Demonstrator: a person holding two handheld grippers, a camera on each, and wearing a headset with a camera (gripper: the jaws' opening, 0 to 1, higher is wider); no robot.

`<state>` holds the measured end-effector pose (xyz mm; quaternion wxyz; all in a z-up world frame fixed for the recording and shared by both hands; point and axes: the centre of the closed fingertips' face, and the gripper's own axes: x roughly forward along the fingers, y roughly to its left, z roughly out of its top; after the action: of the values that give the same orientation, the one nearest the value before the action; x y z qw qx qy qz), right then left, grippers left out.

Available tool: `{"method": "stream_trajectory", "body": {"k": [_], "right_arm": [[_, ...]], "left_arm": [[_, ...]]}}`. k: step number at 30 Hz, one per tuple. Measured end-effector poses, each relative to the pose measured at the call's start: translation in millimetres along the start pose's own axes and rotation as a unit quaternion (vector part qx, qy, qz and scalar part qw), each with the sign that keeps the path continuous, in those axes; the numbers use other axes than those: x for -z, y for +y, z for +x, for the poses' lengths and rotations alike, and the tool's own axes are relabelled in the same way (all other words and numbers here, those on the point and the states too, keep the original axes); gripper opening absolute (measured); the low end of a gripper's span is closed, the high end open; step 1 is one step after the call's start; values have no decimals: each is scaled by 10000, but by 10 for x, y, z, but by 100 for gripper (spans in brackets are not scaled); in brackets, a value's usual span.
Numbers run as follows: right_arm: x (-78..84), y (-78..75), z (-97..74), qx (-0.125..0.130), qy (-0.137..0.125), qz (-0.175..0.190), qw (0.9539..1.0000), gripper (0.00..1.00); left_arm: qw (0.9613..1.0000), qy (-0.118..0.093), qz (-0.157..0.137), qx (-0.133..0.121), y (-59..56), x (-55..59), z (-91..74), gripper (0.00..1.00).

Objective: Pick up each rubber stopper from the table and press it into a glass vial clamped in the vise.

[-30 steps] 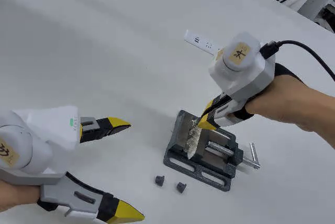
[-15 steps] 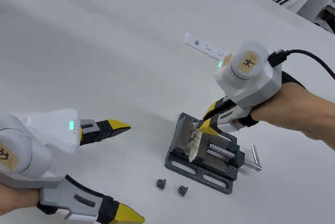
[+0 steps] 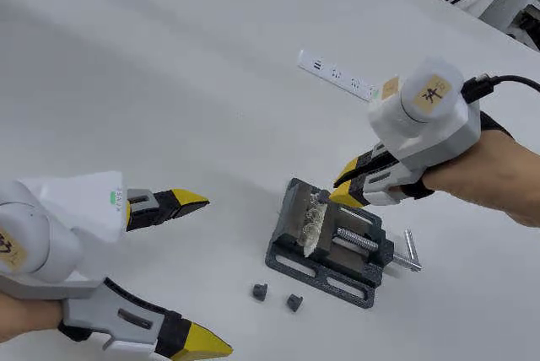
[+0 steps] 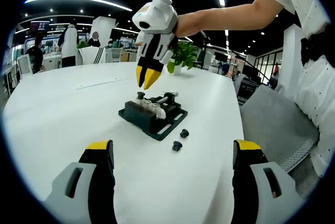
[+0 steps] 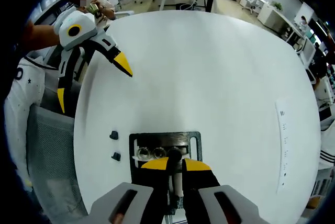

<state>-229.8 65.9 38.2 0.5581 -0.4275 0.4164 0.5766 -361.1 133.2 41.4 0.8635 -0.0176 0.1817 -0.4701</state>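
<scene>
Loose stoppers [image 3: 259, 292]: two of them sat on the white table [image 3: 169, 83] at lower centre of the head view, side by side, not touching, just beside the near edge of the vise [image 3: 337, 266]. In the left gripper view they lay in front of the vise base, centre frame. In the right gripper view they were left of the vise frame, one above the other.

Vise was right of centre in the head view, with a row of clear vials [image 3: 312, 226] clamped between its plates. One dark seated stopper [image 3: 323, 196] capped the vial at the upper end of that row. The right gripper view showed two open vial mouths beside it.

Right gripper [image 3: 344, 189] hung just above the capped vial, tips pointing down-left, and the left gripper view showed it apart from the vial. Its jaws were closed to a thin slit, with nothing gripped.

Left gripper [image 3: 200, 273] was at lower left of the head view, well apart from the vise. Its jaws were spread wide with nothing between them.

White power strip [image 3: 337, 72] lay on the table right of upper centre, well apart from the vise.
</scene>
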Motion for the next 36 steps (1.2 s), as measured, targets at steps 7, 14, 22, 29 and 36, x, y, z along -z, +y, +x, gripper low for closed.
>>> {"method": "stream_trajectory", "body": {"k": [7, 14, 22, 29, 36], "right_arm": [[-21, 20, 22, -27, -44, -24, 10000, 3], [-22, 46, 53, -67, -28, -31, 10000, 1], [-41, 30, 103, -82, -18, -9, 10000, 1], [-35, 29, 96, -70, -20, -42, 10000, 1], [-36, 26, 101, -47, 25, -128, 9999, 1]], "left_arm": [[10000, -3, -5, 0, 7, 0, -3, 94], [10000, 0, -17, 5, 3, 10, -11, 94], [10000, 5, -25, 8, 9, 22, -17, 94], [10000, -9, -34, 9, 21, 13, -16, 94], [10000, -29, -32, 36, 18, -4, 8, 94]]}}
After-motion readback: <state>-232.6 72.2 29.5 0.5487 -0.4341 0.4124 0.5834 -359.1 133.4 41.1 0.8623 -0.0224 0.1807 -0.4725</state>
